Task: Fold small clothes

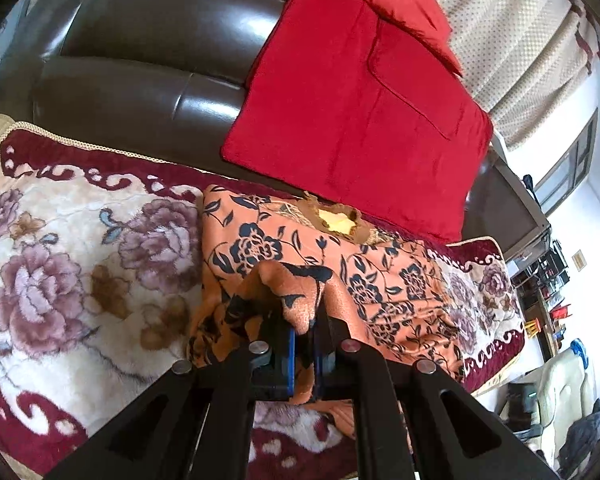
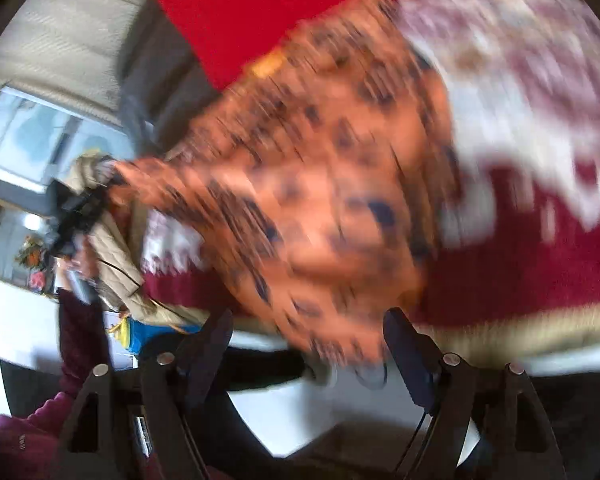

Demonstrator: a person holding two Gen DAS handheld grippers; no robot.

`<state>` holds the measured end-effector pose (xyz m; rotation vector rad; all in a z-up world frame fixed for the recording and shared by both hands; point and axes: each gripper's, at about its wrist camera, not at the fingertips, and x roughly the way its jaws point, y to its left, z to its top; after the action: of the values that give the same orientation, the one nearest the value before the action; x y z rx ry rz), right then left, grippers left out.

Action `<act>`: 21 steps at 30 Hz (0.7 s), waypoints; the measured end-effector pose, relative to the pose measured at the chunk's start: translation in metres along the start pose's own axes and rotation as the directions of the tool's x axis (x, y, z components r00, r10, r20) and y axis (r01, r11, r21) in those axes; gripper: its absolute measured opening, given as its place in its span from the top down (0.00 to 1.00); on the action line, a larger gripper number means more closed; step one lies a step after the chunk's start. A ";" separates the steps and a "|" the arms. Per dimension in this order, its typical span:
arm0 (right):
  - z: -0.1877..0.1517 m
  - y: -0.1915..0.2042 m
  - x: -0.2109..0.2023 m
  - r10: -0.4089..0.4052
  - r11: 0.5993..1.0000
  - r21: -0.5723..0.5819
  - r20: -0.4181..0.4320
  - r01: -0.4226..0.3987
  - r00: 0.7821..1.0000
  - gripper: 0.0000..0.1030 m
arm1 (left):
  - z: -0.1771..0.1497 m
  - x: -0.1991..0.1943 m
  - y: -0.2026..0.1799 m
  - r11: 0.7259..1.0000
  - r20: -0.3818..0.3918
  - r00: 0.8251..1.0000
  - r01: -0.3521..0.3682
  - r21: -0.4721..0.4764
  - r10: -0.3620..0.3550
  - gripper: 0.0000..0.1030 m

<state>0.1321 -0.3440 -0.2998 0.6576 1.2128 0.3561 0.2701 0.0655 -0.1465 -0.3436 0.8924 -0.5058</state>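
An orange garment (image 1: pixel 380 280) with a dark flower print lies spread on a floral blanket (image 1: pixel 60 260); its neck opening (image 1: pixel 338 222) faces the sofa back. My left gripper (image 1: pixel 304 320) is shut on a bunched fold of its near edge, lifted off the blanket. The right wrist view is blurred: the same orange garment (image 2: pixel 320 200) fills the middle, and its lower edge hangs down between the fingers of my right gripper (image 2: pixel 312 332). Those jaws stand wide apart, with neither pad pressing on the cloth. One corner of the garment stretches left toward a dark tool (image 2: pixel 76 208) by a beige sleeve.
A red cushion (image 1: pixel 360 100) leans on the brown leather sofa back (image 1: pixel 160 40) just behind the garment. The blanket (image 2: pixel 540 80) has a dark red border. Curtains, a window and cluttered furniture (image 1: pixel 548 280) are at the right. A maroon sleeve (image 2: pixel 76 344) is at the lower left.
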 end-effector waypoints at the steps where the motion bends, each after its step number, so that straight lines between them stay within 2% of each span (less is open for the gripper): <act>1: -0.011 -0.007 0.011 -0.050 0.998 0.024 -0.008 0.050 0.999 0.21 | -0.002 -0.003 -0.002 1.000 0.003 1.000 0.001 0.000 -0.001 0.94; 4: -0.024 -0.027 0.032 -0.077 0.987 0.147 0.047 0.069 0.996 0.21 | -0.010 -0.015 -0.009 1.000 0.014 1.000 0.014 0.003 -0.014 0.94; 7: -0.030 -0.036 0.056 -0.007 0.969 0.246 0.075 -0.012 0.997 0.24 | -0.017 -0.028 -0.014 1.000 0.025 0.999 0.022 0.008 -0.022 0.94; 8: -0.033 -0.039 0.066 -0.013 0.954 0.300 0.064 -0.007 0.998 0.34 | -0.019 -0.032 -0.015 1.000 0.031 0.999 0.026 0.009 -0.026 0.94; 9: -0.038 -0.040 0.075 0.004 0.945 0.325 0.059 -0.023 0.998 0.53 | -0.022 -0.036 -0.016 1.000 0.037 0.999 0.029 0.010 -0.029 0.94; 13: -0.046 -0.035 0.069 0.002 0.951 0.306 0.104 -0.034 0.995 0.69 | -0.030 -0.047 -0.013 1.000 0.043 0.999 0.026 0.013 -0.027 0.94; 14: -0.049 -0.035 0.062 0.005 0.953 0.300 0.109 -0.038 0.994 0.75 | -0.031 -0.049 -0.010 1.000 0.043 0.999 0.022 0.011 -0.023 0.94; 15: -0.051 -0.034 0.056 0.007 0.955 0.294 0.108 -0.039 0.994 0.87 | -0.032 -0.050 -0.007 1.000 0.040 0.999 0.023 0.005 -0.023 0.94; 16: -0.055 -0.029 0.047 0.005 0.964 0.266 0.100 -0.032 0.995 0.92 | -0.032 -0.051 -0.004 1.000 0.040 0.999 0.027 0.000 -0.027 0.94; 19: -0.056 -0.010 0.024 0.002 0.984 0.178 0.085 -0.017 0.996 0.92 | -0.031 -0.051 0.002 1.000 0.037 0.999 0.022 -0.004 -0.022 0.94; 21: -0.050 0.000 0.006 0.046 0.988 0.139 0.097 -0.059 0.994 0.92 | -0.029 -0.050 0.004 1.000 0.036 0.999 0.023 -0.011 -0.023 0.94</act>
<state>0.0868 -0.3267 -0.3146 0.8222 1.1403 0.2817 0.2220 0.0941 -0.1332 -0.3728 0.8580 -0.5144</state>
